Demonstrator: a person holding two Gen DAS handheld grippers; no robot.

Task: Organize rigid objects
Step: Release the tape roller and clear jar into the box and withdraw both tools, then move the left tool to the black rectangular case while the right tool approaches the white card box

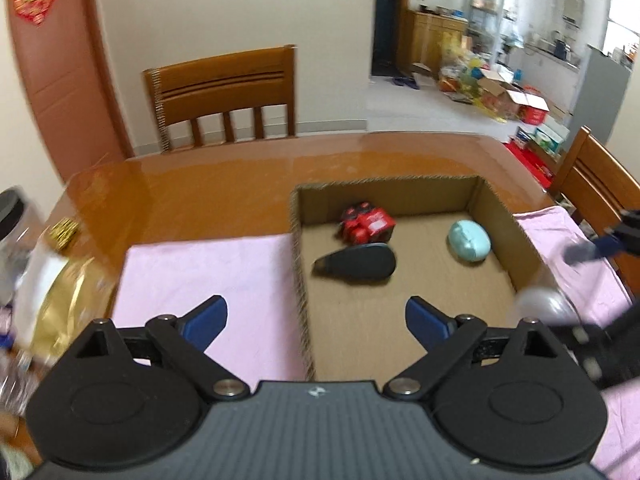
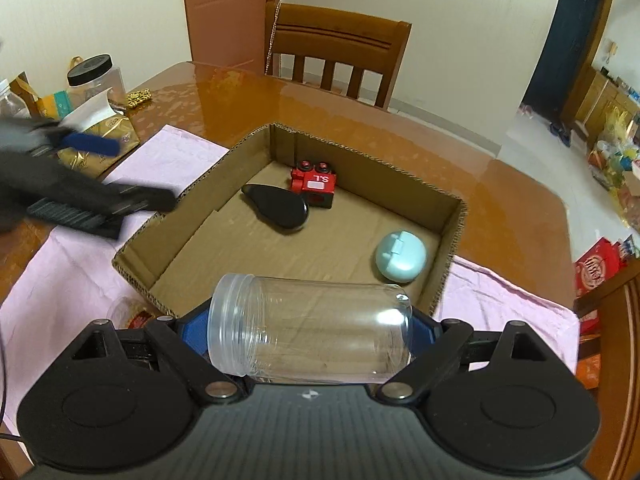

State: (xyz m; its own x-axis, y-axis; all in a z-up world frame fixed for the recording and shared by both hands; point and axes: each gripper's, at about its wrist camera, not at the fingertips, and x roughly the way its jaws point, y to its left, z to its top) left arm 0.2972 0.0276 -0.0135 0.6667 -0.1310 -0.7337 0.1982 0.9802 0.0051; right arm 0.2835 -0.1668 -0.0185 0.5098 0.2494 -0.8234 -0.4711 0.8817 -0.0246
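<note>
One clear lidless jar (image 2: 310, 328) lies sideways, clamped in the right gripper (image 2: 310, 334); left gripper (image 1: 316, 318) gapes wide.

Glossy wooden table (image 1: 224, 176), wooden chair (image 1: 224, 92) behind, cream wall (image 1: 192, 8), brown door (image 2: 228, 8).

We count one cardboard box (image 2: 452, 236) holding three items: one red toy engine (image 2: 314, 185), one black teardrop-shaped object (image 2: 278, 209), and one pale blue egg-shaped case (image 2: 401, 256). We also count one clear plastic jar (image 2: 310, 330), two wooden chairs (image 1: 224, 94) (image 1: 596, 180), and one black-lidded jar (image 2: 94, 76).
</note>
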